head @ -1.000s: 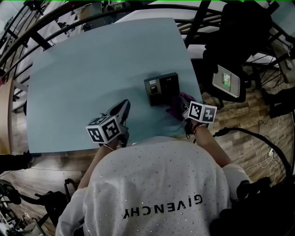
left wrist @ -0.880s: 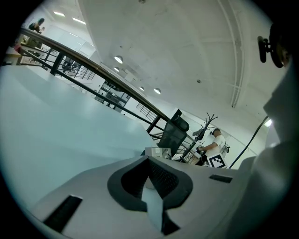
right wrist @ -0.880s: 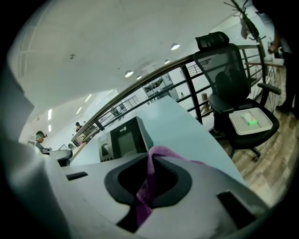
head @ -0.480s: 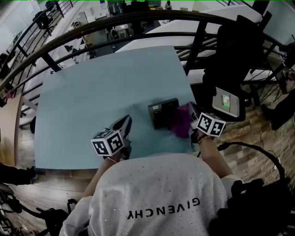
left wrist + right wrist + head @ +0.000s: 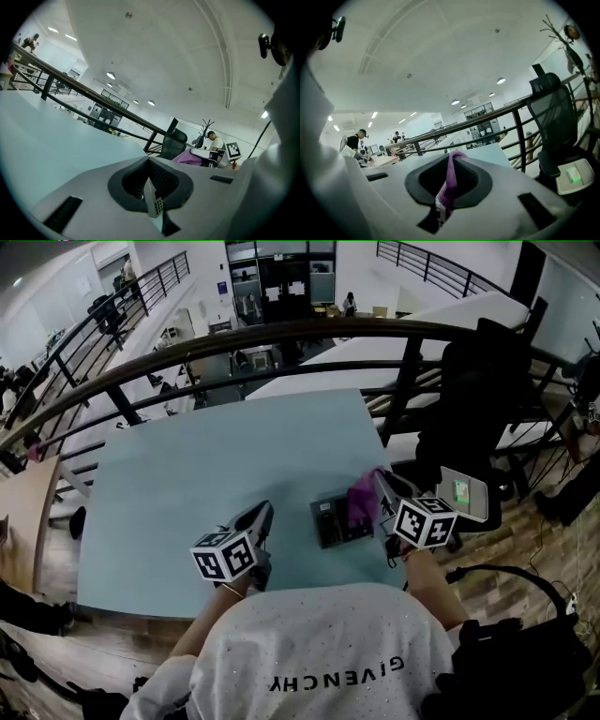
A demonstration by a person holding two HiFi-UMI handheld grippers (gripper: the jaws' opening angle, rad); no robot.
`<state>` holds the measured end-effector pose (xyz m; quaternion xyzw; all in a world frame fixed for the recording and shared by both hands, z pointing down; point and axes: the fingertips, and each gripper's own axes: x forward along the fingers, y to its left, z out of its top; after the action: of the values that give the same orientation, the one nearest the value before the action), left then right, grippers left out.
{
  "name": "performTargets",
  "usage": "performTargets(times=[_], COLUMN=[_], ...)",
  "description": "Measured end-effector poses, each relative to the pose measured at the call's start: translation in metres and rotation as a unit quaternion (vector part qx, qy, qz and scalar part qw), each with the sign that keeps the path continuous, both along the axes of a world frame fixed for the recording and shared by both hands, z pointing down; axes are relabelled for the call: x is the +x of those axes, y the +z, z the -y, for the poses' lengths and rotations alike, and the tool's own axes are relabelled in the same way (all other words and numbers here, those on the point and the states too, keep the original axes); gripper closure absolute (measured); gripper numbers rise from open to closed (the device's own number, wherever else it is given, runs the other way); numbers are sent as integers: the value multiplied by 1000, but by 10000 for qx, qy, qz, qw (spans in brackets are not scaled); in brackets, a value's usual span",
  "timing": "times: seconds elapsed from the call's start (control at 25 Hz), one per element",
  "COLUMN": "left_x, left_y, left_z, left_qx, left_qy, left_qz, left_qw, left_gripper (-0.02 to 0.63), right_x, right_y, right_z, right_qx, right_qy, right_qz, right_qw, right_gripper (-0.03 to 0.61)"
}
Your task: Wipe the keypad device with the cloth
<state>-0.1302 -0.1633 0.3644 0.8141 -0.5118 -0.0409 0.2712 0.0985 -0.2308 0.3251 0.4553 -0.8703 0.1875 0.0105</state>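
The dark keypad device lies near the front right of the pale blue table. A purple cloth hangs over the device's right far corner, and my right gripper is shut on it. In the right gripper view the cloth is pinched between the closed jaws of the right gripper. My left gripper rests on the table left of the device, a short gap away, shut with nothing in it. The left gripper points past the cloth on its right.
A dark metal railing runs along the table's far side. A black office chair stands at the right, with a small white device with a green screen just beyond the table's right edge. Cables lie on the wooden floor.
My right gripper has carried the purple cloth from beside the device's right edge up onto its right far corner. The head view has tilted upward. The left gripper has stayed in place.
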Motion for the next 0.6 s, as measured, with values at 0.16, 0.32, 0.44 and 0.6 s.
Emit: performTargets(times=[0.16, 0.32, 0.44, 0.6], left_x=[1, -6, -10, -17], left_y=[-6, -14, -10, -5], left_z=[-3, -1, -2, -5], left_qx=[97, 186, 172, 125], left_qy=[78, 45, -5, -80], left_qz=[-3, 93, 101, 102], left_qw=[9999, 9998, 9998, 9998], left_gripper=[614, 614, 614, 614], right_x=[-8, -8, -7, -7], right_y=[-14, -23, -21, -15], right_z=[-4, -3, -1, -1], right_qx=[316, 364, 402, 336], right_qy=[-105, -60, -5, 20], right_qz=[-331, -337, -463, -467], right_qw=[9989, 9987, 9981, 9983], right_gripper=[560, 560, 561, 561])
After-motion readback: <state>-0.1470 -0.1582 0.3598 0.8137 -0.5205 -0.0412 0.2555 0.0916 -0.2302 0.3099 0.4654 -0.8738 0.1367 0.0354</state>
